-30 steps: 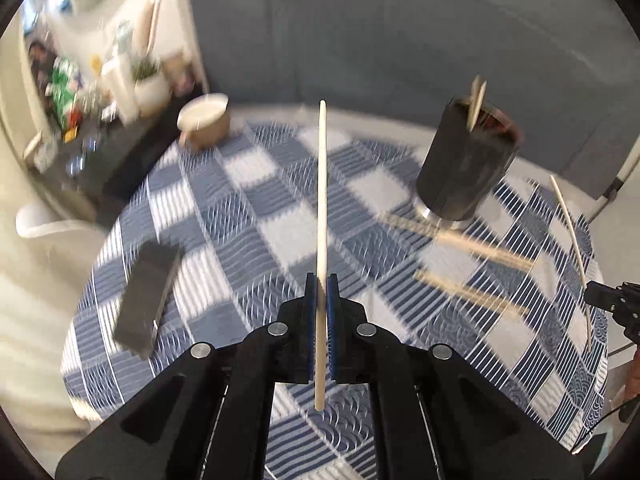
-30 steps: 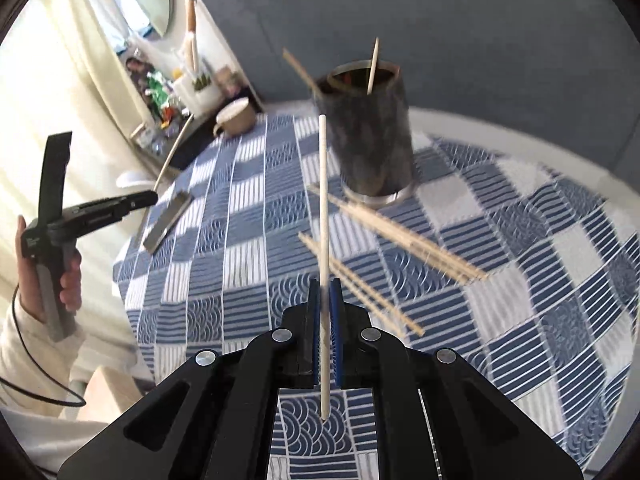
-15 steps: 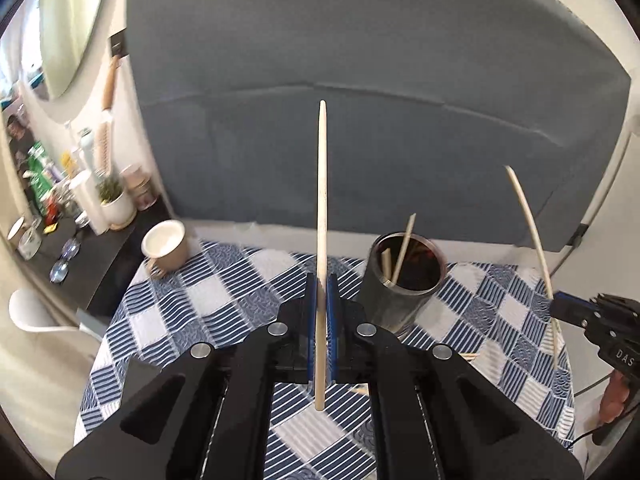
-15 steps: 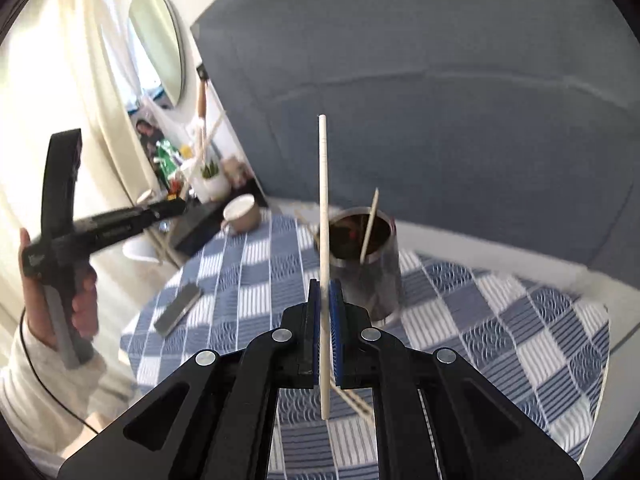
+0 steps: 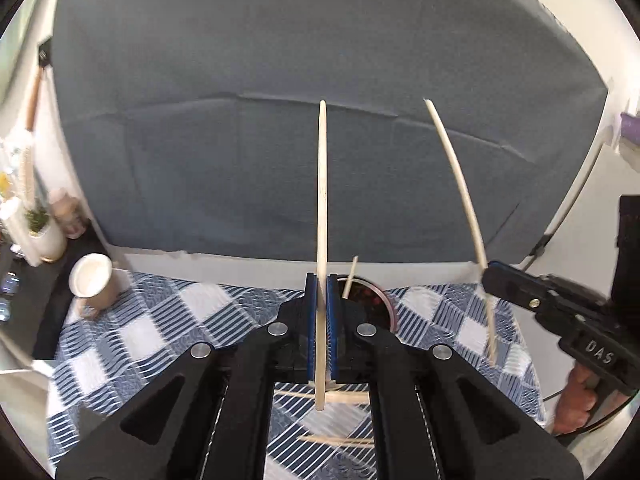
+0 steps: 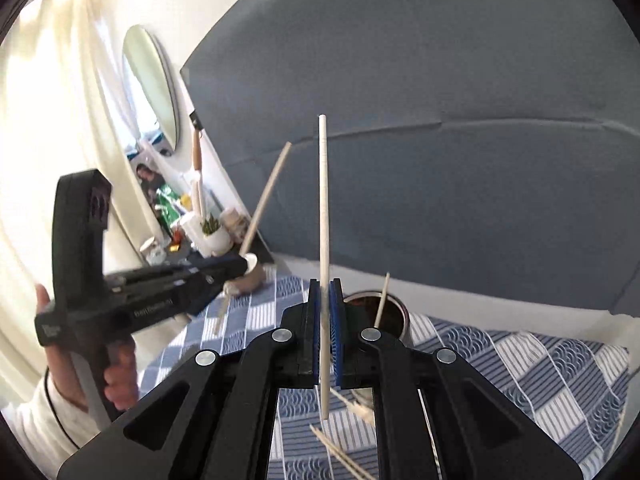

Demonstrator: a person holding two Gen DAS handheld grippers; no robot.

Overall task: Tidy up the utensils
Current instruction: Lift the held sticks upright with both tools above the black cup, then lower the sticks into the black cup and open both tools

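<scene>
My left gripper point(image 5: 321, 292) is shut on a pale wooden chopstick point(image 5: 322, 200) that stands upright between its blue pads. My right gripper point(image 6: 325, 300) is shut on a second chopstick point(image 6: 324, 208), also upright. Each gripper shows in the other's view: the right one point(image 5: 486, 276) with its chopstick point(image 5: 456, 176), the left one point(image 6: 240, 266) with its chopstick point(image 6: 264, 200). A dark cylindrical holder point(image 5: 374, 300) point(image 6: 394, 312) with a chopstick in it stands on the table just behind both grippers. Loose chopsticks point(image 5: 340, 398) point(image 6: 340, 452) lie on the tablecloth below.
The round table has a blue and white checked cloth point(image 5: 160, 320) point(image 6: 520, 360). A beige cup point(image 5: 94, 282) lies at the table's left edge. A side shelf with a plant pot point(image 5: 44, 232) stands at left. A grey backdrop point(image 5: 280, 120) rises behind the table.
Both grippers have tilted up from looking down at the table to looking level, each keeping its chopstick. They have moved closer to the holder and to each other.
</scene>
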